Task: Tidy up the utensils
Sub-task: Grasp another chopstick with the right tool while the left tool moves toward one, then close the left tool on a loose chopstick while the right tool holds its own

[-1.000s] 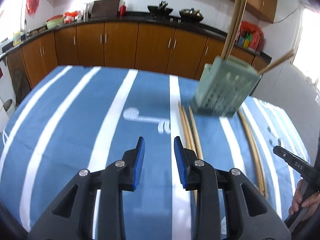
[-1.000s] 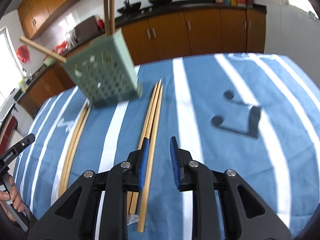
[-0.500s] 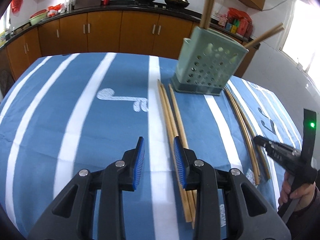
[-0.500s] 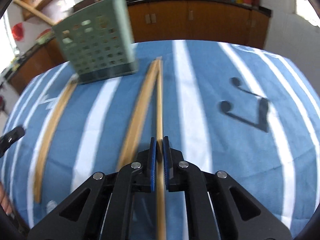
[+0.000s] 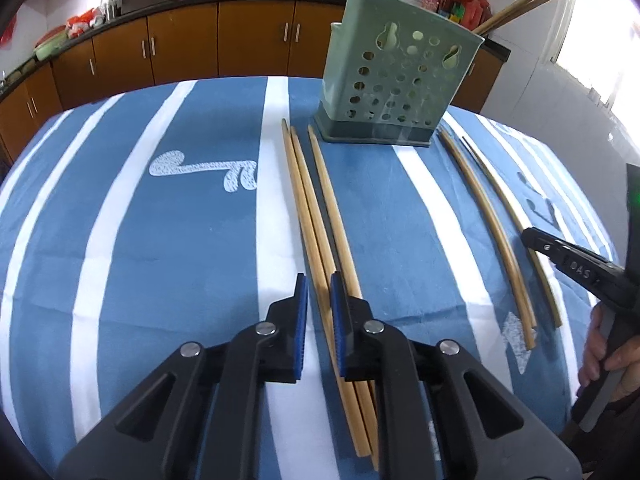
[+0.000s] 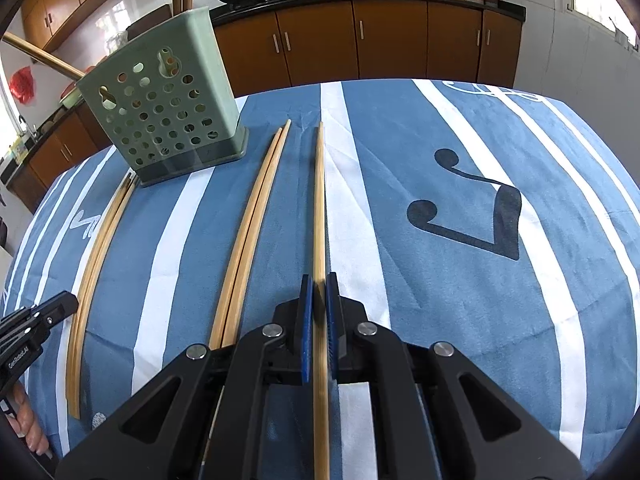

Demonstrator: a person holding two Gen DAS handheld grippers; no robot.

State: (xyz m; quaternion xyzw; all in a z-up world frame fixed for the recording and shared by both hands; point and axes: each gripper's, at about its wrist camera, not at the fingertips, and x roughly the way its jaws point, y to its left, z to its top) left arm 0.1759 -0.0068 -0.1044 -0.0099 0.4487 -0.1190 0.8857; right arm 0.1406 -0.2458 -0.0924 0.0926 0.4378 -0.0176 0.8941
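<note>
A green perforated utensil holder (image 5: pixel 400 80) stands on the blue striped cloth and also shows in the right wrist view (image 6: pixel 164 116), with chopsticks standing in it. My left gripper (image 5: pixel 319 292) hangs low over three wooden chopsticks (image 5: pixel 316 216), its jaws a narrow gap apart around one of them, not clamped. My right gripper (image 6: pixel 319 294) is shut on a single chopstick (image 6: pixel 319 200) that points away along its fingers. Two chopsticks (image 6: pixel 256 216) lie to its left. A curved pair (image 6: pixel 96 256) lies further left, also in the left wrist view (image 5: pixel 492 224).
The blue and white striped cloth (image 6: pixel 460 160) covers the table. Brown kitchen cabinets (image 5: pixel 224 40) and a counter with woks stand behind. In the left wrist view the right gripper's tip (image 5: pixel 576 268) shows at the right edge, with a hand.
My right gripper closed on one chopstick and drew it apart from the other two. My left gripper moved right and down over the three chopsticks and narrowed its jaws.
</note>
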